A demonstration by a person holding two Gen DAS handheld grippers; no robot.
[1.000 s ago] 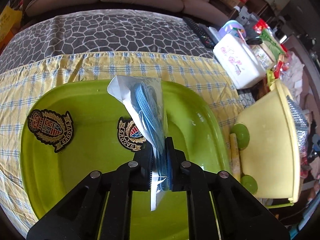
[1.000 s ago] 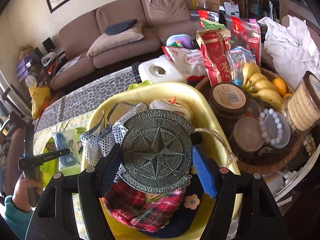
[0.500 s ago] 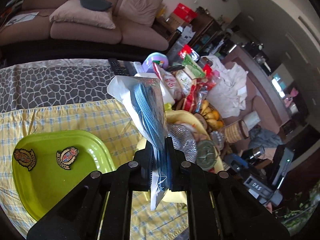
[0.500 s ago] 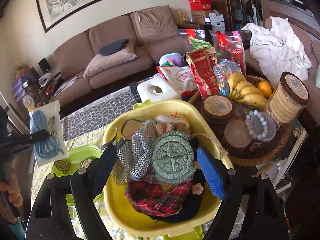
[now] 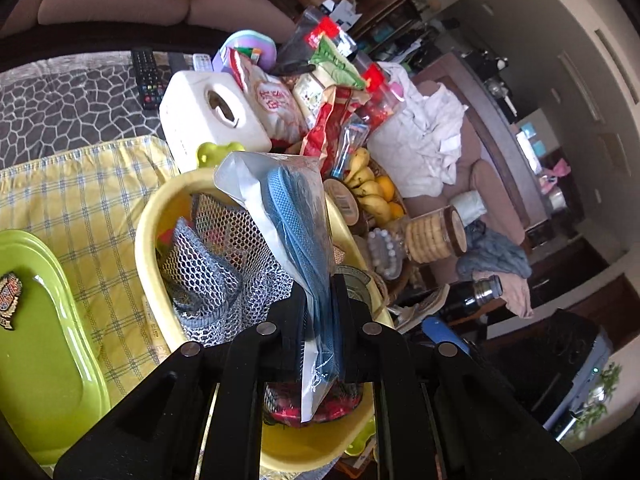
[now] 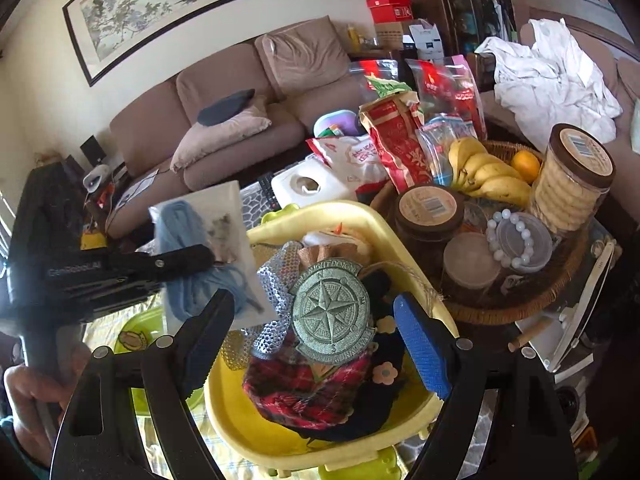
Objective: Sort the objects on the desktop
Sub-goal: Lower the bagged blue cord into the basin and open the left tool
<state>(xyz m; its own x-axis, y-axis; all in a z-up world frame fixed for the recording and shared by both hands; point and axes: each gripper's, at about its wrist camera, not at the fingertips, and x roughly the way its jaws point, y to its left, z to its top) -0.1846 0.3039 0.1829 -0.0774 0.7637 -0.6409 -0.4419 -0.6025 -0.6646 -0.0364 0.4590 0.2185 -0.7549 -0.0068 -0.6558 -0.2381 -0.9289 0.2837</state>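
My left gripper (image 5: 320,292) is shut on a clear plastic bag holding a coiled blue cord (image 5: 280,216). It hangs over the left part of the yellow tub (image 5: 146,220). From the right wrist view the same bag (image 6: 200,236) sits in the left gripper (image 6: 180,260), held by a hand at the lower left. My right gripper (image 6: 310,304) stands open above the tub (image 6: 320,216), its blue pads (image 6: 420,344) either side of a green compass medallion (image 6: 330,312) without touching it. The medallion rests on a silver mesh pouch (image 6: 276,280) and red plaid cloth (image 6: 304,392).
A green tray (image 5: 40,360) with an embroidered patch (image 5: 8,296) lies left of the tub on the yellow checked cloth (image 5: 92,200). A wicker basket (image 6: 520,304) of jars, bananas and a bead bracelet stands to the right. A white tissue box (image 5: 208,116) and snack bags crowd behind.
The left gripper has carried the bag up and to the right, from over the green tray to over the yellow tub. The right gripper has drawn back from the medallion and its jaws have widened.
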